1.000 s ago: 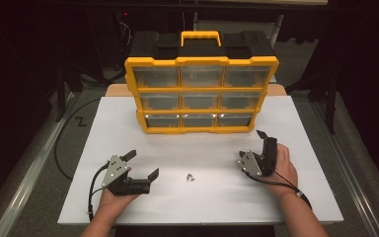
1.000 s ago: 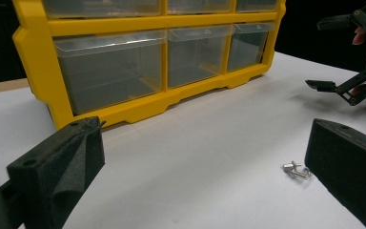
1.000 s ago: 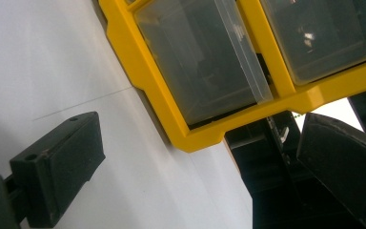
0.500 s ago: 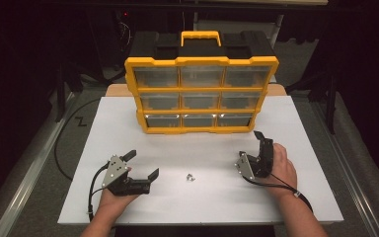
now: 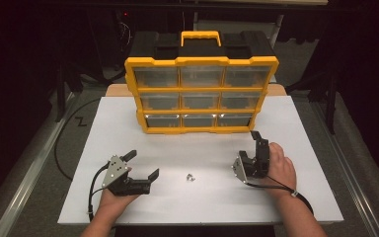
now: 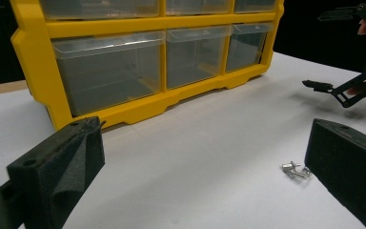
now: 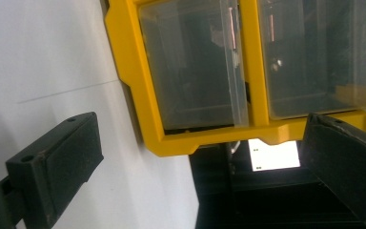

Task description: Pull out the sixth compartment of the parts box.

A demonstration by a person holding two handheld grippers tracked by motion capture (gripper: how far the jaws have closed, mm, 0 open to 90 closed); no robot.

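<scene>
Here the small silvery metal fitting [image 5: 191, 177] lies on the white table top [image 5: 296, 197], between the two grippers and well in front of the yellow plastic drawer organiser with clear bins [image 5: 201, 94]. The left gripper [image 5: 142, 166] rests just beside the fitting with its jaws spread wide and empty; the right gripper [image 5: 255, 139] is likewise agape, tilted toward the organiser. The fitting is tiny and low, so broad foam pads [image 6: 71, 157] may well slide over it or flick it away.

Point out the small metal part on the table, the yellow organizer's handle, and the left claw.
small metal part [image 5: 191, 177], high view, on its middle.
handle [image 5: 198, 35], high view, on the top bar of the yellow grip.
left claw [image 5: 141, 164], high view, midway between its open fingertips.
</scene>
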